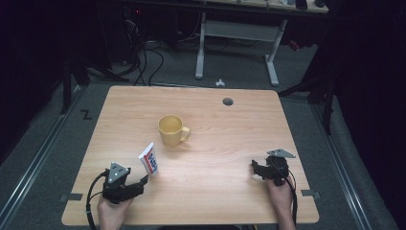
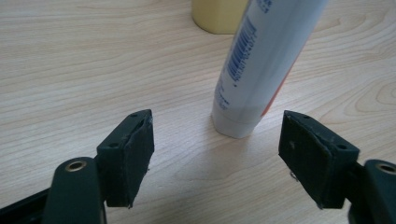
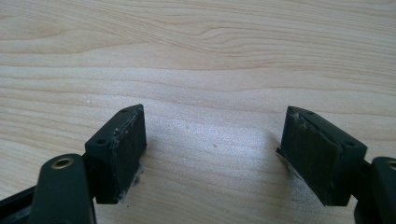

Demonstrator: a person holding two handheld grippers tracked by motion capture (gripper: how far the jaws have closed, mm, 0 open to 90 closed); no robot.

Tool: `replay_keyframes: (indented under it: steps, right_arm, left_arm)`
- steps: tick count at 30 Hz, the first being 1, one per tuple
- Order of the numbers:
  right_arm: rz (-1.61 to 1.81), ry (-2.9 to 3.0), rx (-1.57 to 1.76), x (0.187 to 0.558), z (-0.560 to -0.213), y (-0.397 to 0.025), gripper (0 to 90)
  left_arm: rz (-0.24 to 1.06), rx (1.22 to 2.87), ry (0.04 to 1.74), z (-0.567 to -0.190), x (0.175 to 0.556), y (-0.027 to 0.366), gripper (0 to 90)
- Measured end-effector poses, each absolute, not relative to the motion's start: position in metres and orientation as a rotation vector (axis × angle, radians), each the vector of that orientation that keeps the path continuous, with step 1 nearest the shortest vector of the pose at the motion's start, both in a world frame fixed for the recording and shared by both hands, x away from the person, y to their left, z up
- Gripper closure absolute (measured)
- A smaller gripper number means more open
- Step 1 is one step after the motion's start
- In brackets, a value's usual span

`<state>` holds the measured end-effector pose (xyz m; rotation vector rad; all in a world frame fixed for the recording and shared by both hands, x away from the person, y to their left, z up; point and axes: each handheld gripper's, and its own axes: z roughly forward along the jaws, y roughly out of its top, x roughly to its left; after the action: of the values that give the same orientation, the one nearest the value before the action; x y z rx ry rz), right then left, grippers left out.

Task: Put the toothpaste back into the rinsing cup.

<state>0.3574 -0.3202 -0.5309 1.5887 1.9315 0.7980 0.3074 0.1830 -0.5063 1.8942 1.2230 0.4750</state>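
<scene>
White tube: [image 1: 149,159] standing cap-down on the table [image 1: 215,191], leaning a bit, near the left part of the front edge, well in from the left edge.
Tube look: white plastic body, blue print and barcode on one face, orange-red stripe down the side, broad white cap at the bottom [image 2: 233,125]; flat crimped end up.
Mug: yellow mug [image 1: 171,130] just behind the tube toward the table centre, handle to the right, apart from the tube.
Left gripper: [image 1: 142,182] by the front-left corner, jaws spread wide, nothing between them; tube sits just ahead of the tips, slightly right of the jaw centreline in the left gripper view.
Right gripper: [image 1: 254,168] near the front-right corner, well apart from tube and mug, jaws wide, nothing held, bare wood ahead.
Step in hand (my read): left gripper lining up to grab the tube.
How to do it well: shift a touch so the tube is centred between the pads [image 2: 135,154], advance level, close on the stiff lower body just above the cap, not the soft upper part.
Risk: tube is tall, leaning, narrow base; a one-sided pad touch likely tips it toward the mug.
Squeeze: gentle, body will dent.
</scene>
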Motion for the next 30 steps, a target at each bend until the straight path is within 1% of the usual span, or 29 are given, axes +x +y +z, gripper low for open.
replay_keyframes:
  steps: [1,10,15,30]
  right_arm:
    - [0.798,1.932,1.588,0.357,-0.531,-0.32,22.5]
    - [0.798,1.933,1.585,0.357,-0.531,-0.32,22.6]
    - [0.796,1.934,1.586,0.356,-0.531,-0.32,22.5]
    - [0.796,1.934,1.586,0.356,-0.531,-0.32,22.5]
  left_arm:
    - [0.475,1.896,1.22,-0.506,0.307,0.181,29.7]
    - [0.473,1.915,1.191,-0.505,0.312,0.169,30.5]
    - [0.489,1.908,1.182,-0.502,0.315,0.165,31.1]
    - [0.499,1.879,1.166,-0.492,0.327,0.156,36.9]
